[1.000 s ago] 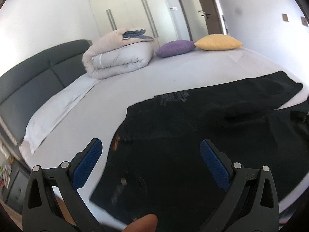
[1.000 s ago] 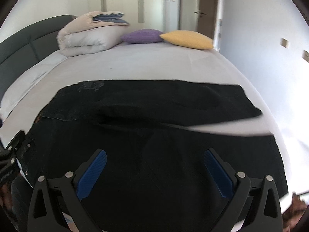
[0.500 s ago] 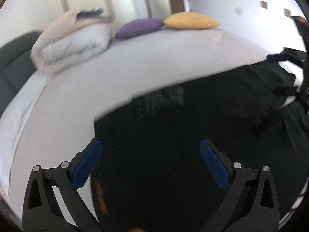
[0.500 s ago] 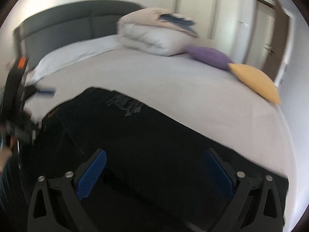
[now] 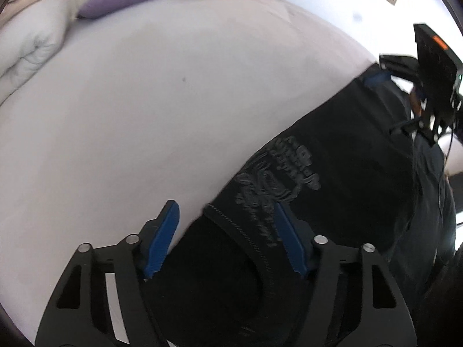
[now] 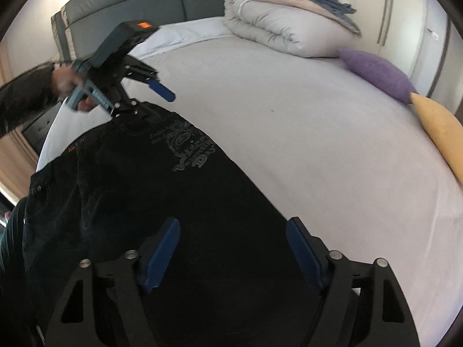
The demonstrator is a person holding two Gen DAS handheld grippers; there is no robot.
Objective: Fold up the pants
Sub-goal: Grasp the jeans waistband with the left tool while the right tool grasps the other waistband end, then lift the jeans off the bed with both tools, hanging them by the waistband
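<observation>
**Over the bed, both grippers closing on the pants**

On the bed [image 6: 289,133] lie black pants [image 6: 144,202]. Left gripper [image 5: 225,240] straddles the waistband corner, jaws narrowing, not yet pinching. Right gripper [image 6: 231,251] hovers over the leg, likewise narrowing, fabric ungripped.

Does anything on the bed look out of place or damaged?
Nothing stands out. The black pants lie flat on the bed, printed pocket up; the folded duvet and the purple cushion and yellow cushion sit tidily beyond.

The black pants [image 6: 150,202] lie spread flat along the bed's near edge. Their waistband end sits toward the headboard side. A grey printed emblem [image 6: 189,150] faces up near the waist.
</observation>
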